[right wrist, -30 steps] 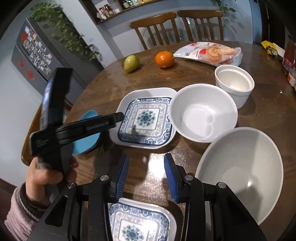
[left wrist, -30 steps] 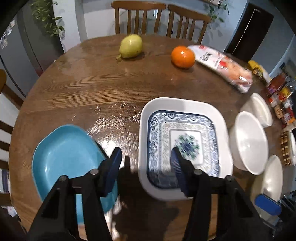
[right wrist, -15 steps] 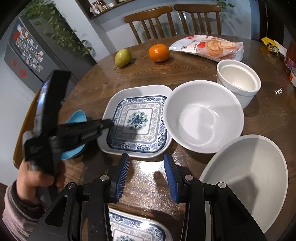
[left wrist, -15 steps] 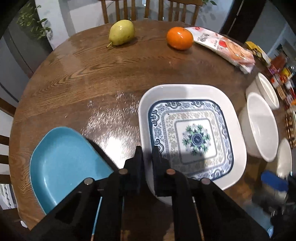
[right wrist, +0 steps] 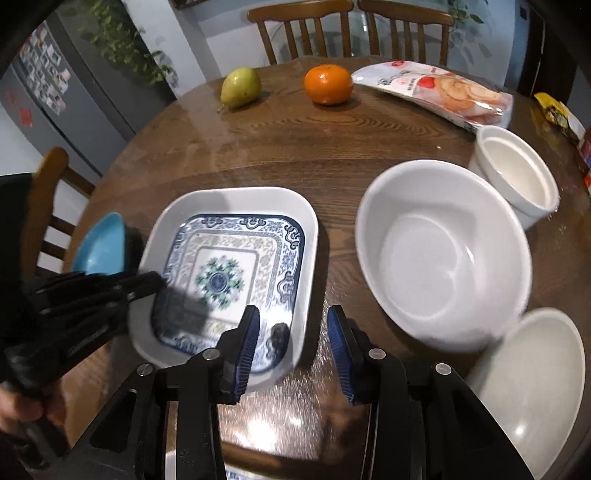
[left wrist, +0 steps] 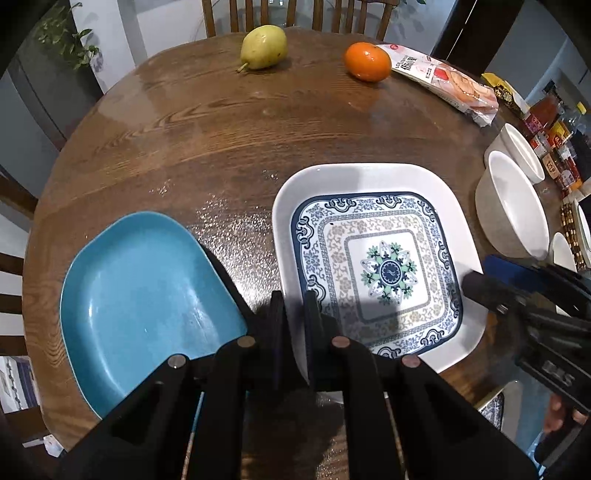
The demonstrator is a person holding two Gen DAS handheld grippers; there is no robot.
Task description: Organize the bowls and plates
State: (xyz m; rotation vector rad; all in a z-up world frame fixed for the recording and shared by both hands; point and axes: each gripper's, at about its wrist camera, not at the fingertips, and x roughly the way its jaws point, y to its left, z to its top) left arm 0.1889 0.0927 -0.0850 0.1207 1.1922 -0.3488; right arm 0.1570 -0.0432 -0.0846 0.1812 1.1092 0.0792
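Note:
My left gripper (left wrist: 294, 325) is shut on the near-left rim of the square white plate with a blue pattern (left wrist: 380, 258) and holds it just above the table. The same plate shows in the right wrist view (right wrist: 229, 266), tilted, with the left gripper (right wrist: 147, 284) at its left edge. A teal plate (left wrist: 144, 295) lies to the left. My right gripper (right wrist: 291, 343) is open and empty, its left finger over the patterned plate's near right corner. Three white bowls stand to the right: a middle one (right wrist: 443, 251), a small one (right wrist: 517, 173) and a large one (right wrist: 532, 384).
A pear (left wrist: 264, 46), an orange (left wrist: 367, 61) and a snack bag (left wrist: 443, 79) lie at the table's far side. Jars and packets (left wrist: 554, 144) crowd the right edge. Wooden chairs (right wrist: 351, 29) stand behind. Another patterned plate's edge (left wrist: 491, 408) shows below the right gripper.
My left gripper has shut on the patterned plate's rim and lifted it slightly. My right gripper has moved forward and left toward the plate, still open.

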